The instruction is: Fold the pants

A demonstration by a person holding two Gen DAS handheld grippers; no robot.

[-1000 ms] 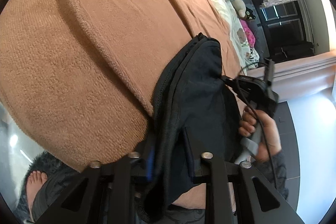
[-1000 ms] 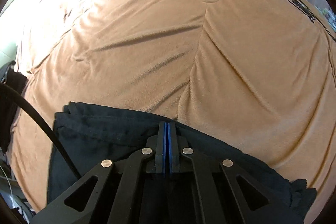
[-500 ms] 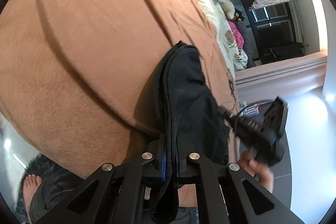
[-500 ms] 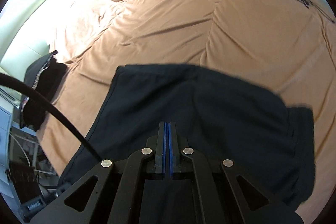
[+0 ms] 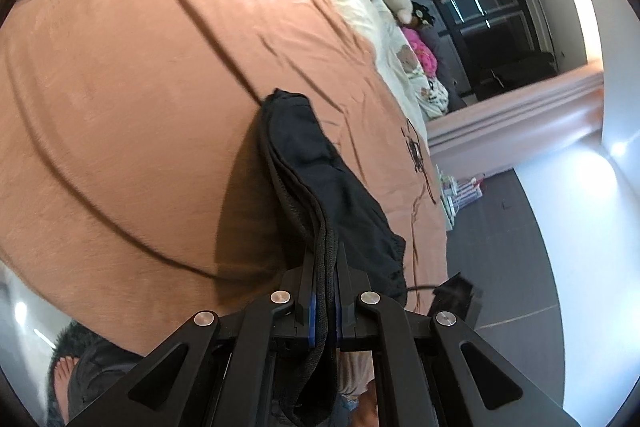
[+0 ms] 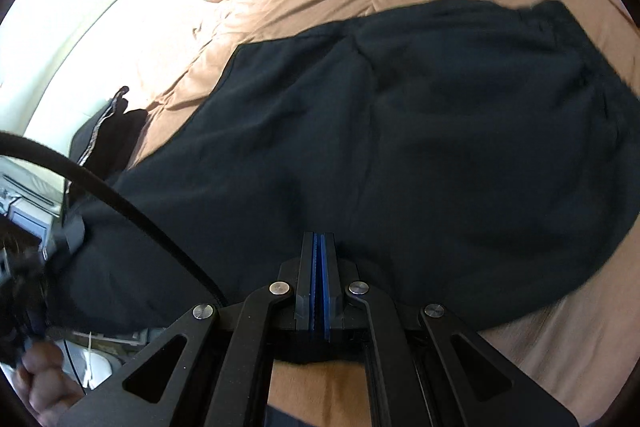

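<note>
The black pants [image 6: 400, 131] have gone from a low bunch at the near edge of the bed to a broad sheet spread in front of my right camera over the last second. A second ago only a narrow dark strip showed above my right tool; now the cloth fills most of that view, with the gathered waistband end at the far right and a straight edge at the upper left. From my left camera the pants [image 5: 320, 179] read edge-on, a stacked ridge of layers held above the blanket with a shadow beneath, so I judge the near part is lifted while the far part trails toward the bed.

My left tool [image 5: 325, 291] has closed since a second ago, when its jaws stood apart around the fabric; now the blue pads pinch a thick seamed edge. My right tool [image 6: 319, 267] stays clamped, pads nearly together on the near edge of the cloth.

So both corners are secured and the garment is stretched out, which I take as the setup for laying it flat or carrying one end over.

Around it lies the tan blanket [image 5: 140, 107], creased but open, with a second dark garment [image 6: 112, 131] at the bed's left edge, apart from the pants.
</note>
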